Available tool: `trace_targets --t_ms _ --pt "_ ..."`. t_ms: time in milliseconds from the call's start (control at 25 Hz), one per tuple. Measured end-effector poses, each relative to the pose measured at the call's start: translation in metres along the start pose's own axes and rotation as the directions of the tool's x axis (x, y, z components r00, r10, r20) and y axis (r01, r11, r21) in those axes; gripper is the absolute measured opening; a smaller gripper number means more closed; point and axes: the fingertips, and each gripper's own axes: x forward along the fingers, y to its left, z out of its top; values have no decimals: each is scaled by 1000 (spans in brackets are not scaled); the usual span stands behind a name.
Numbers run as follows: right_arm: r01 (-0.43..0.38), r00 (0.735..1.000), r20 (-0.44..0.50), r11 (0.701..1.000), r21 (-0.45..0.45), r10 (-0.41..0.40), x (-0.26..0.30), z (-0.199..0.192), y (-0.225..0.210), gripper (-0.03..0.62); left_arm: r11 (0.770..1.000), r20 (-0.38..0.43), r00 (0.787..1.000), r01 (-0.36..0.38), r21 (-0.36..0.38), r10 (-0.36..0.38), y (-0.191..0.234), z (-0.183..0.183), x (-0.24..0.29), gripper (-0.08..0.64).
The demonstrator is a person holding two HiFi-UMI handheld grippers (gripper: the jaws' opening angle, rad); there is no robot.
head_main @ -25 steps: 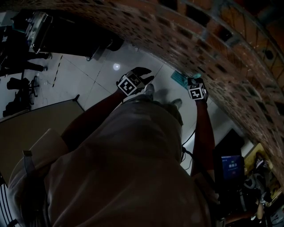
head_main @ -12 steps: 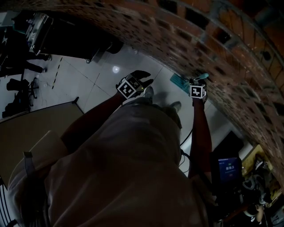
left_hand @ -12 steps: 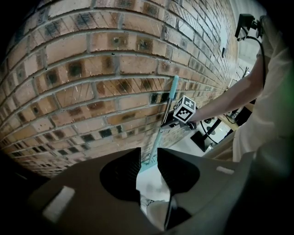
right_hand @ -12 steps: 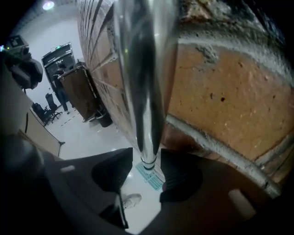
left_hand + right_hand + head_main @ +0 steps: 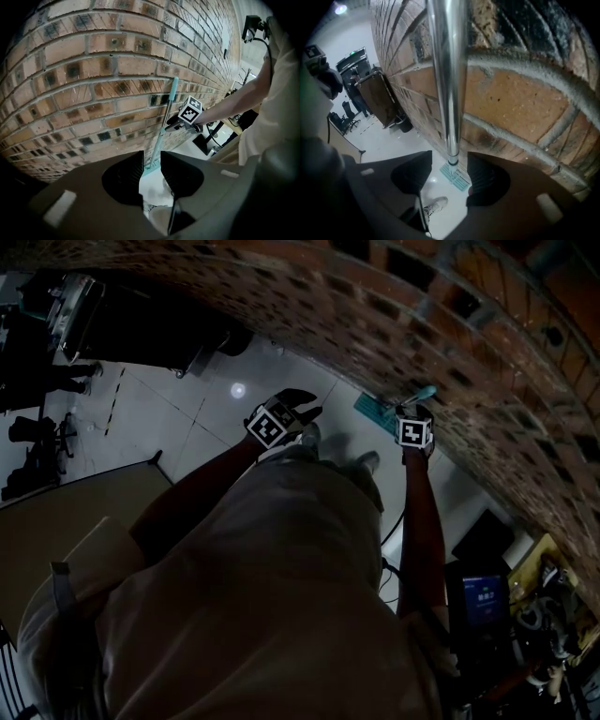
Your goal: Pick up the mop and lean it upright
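Leaned upright on red brick wall (image 5: 93, 70), flat teal head on floor: slim chrome-pole mop (image 5: 446, 70) w/ teal grip end. Just opened wide: right gripper (image 5: 449, 159), pole btwn jaws, ungripped. Held part-open, empty: left gripper (image 5: 152, 157). Barely made out pole in dim head view.

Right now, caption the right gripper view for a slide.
Right gripper, jaws just opened, mop handle free between them, leaning upright on brick wall.

A red-brown brick wall with grey mortar joints (image 5: 441, 343) curves across the top and right, meeting a pale, glossy tiled floor (image 5: 178, 409) that carries a small round glint of light (image 5: 238, 389). A dark wheeled cabinet (image 5: 150, 329) stands against the wall at upper left, with black office chairs (image 5: 42, 442) well apart from it near the left edge. A small glowing blue screen (image 5: 480, 592) sits at lower right.
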Motion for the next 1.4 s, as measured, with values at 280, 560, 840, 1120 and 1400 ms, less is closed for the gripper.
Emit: trace_targets --t_ms 280,560,840,1120,1400 --pt "21 991 133 1000 -8 -20 -58 16 -1 239 1000 37 999 15 -14 -14 -10 11 7 132" --pt "36 963 268 999 -15 -31 -139 31 -11 238 998 125 991 48 -36 -43 -35 46 19 130" --pt "35 923 382 999 3 -34 -211 31 -15 231 994 200 977 90 -60 -76 -72 79 25 129" --pt "40 887 459 999 28 -48 -257 19 -16 219 990 228 966 133 -42 -120 -108 104 33 127" --pt "86 859 498 993 82 -115 -289 6 -12 202 981 227 955 194 0 -189 -128 108 38 126"
